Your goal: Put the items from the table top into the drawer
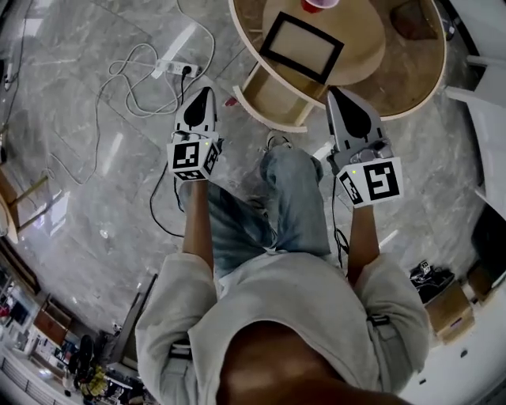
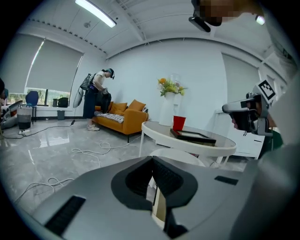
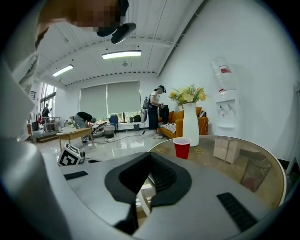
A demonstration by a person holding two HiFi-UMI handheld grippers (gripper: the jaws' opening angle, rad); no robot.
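A round glass-topped table point(image 1: 411, 79) carries a black picture frame point(image 1: 303, 46) and a red cup point(image 1: 320, 4). Beneath its near rim a curved wooden drawer point(image 1: 277, 101) stands pulled out, with nothing showing inside. My left gripper point(image 1: 204, 93) hangs just left of the drawer, its jaws together and holding nothing. My right gripper point(image 1: 336, 93) hangs just right of the drawer at the table's edge, also shut and holding nothing. The left gripper view has the left gripper point(image 2: 152, 161) facing the cup point(image 2: 179, 123) and frame point(image 2: 194, 136). The right gripper point(image 3: 150, 157) faces the cup point(image 3: 182, 147).
A white vase of flowers point(image 3: 190, 119) and small boxes point(image 3: 225, 149) also stand on the table. A power strip with loose cables point(image 1: 170, 67) lies on the floor to the left. An orange sofa point(image 2: 124, 117) and a standing person point(image 2: 96, 98) are farther off. A cardboard box point(image 1: 447, 308) sits at the lower right.
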